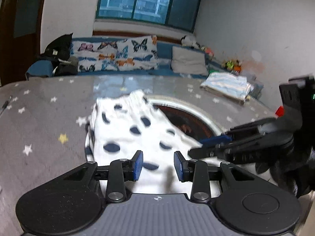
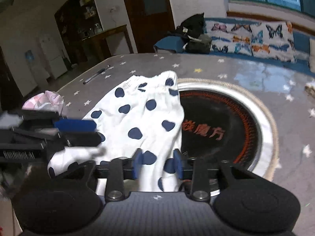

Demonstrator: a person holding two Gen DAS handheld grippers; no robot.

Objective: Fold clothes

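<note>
A white garment with dark blue spots [image 1: 130, 131] lies on the grey star-patterned table [image 1: 39, 118], its right part draped over a round black hotplate [image 1: 189, 122]. My left gripper [image 1: 158, 166] hovers open over the garment's near edge, with cloth between its blue pads but no grip. My right gripper [image 2: 158, 166] is open over the same garment [image 2: 141, 114], cloth bunched between its pads [image 2: 137, 164]. Each gripper shows in the other's view, the right one [image 1: 208, 145] at the garment's right edge, the left one [image 2: 78, 129] at its left edge.
A folded light blue striped garment [image 1: 226, 85] lies at the table's far right. A pink cloth [image 2: 45, 101] and a pen [image 2: 96, 74] lie at the table's left side. A blue sofa with butterfly cushions [image 1: 116, 56] stands behind the table, under a window.
</note>
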